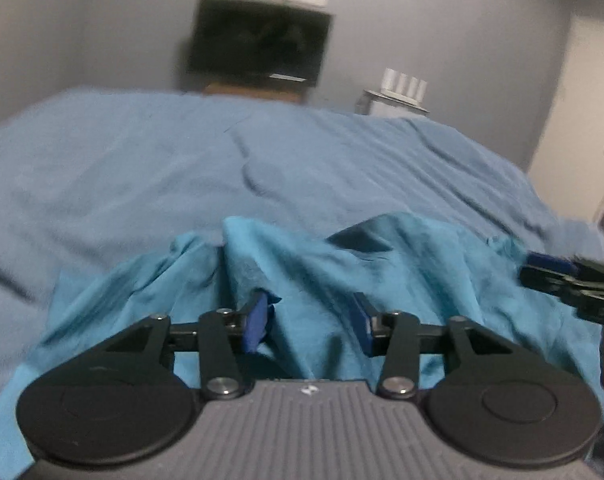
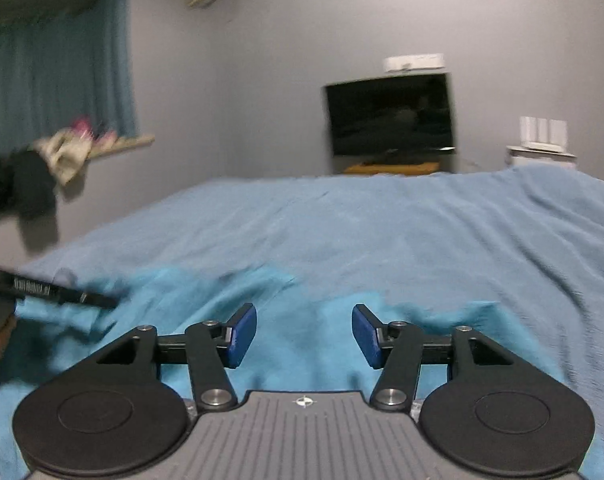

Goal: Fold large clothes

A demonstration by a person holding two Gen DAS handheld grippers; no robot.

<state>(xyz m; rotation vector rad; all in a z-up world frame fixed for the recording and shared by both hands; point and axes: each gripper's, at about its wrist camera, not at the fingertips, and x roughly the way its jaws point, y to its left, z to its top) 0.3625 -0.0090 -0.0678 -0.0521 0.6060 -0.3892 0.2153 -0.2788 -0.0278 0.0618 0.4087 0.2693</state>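
A crumpled turquoise garment (image 1: 322,264) lies at the near edge of a bed. It also shows in the right wrist view (image 2: 302,336). My left gripper (image 1: 310,322) is open, its blue pads wide apart, with folds of the garment rising between and around them. My right gripper (image 2: 304,336) is open just above the garment, with nothing between its pads. The right gripper's fingers (image 1: 558,276) show at the right edge of the left wrist view, at the garment's right side. The left gripper's fingers (image 2: 62,294) show at the left of the right wrist view.
The bed is covered by a blue blanket (image 1: 262,168) with shallow wrinkles. Beyond it a dark TV (image 1: 258,44) hangs on the grey wall over a wooden stand. A small table (image 1: 394,100) with white items stands right of it. A curtained window (image 2: 58,76) is at left.
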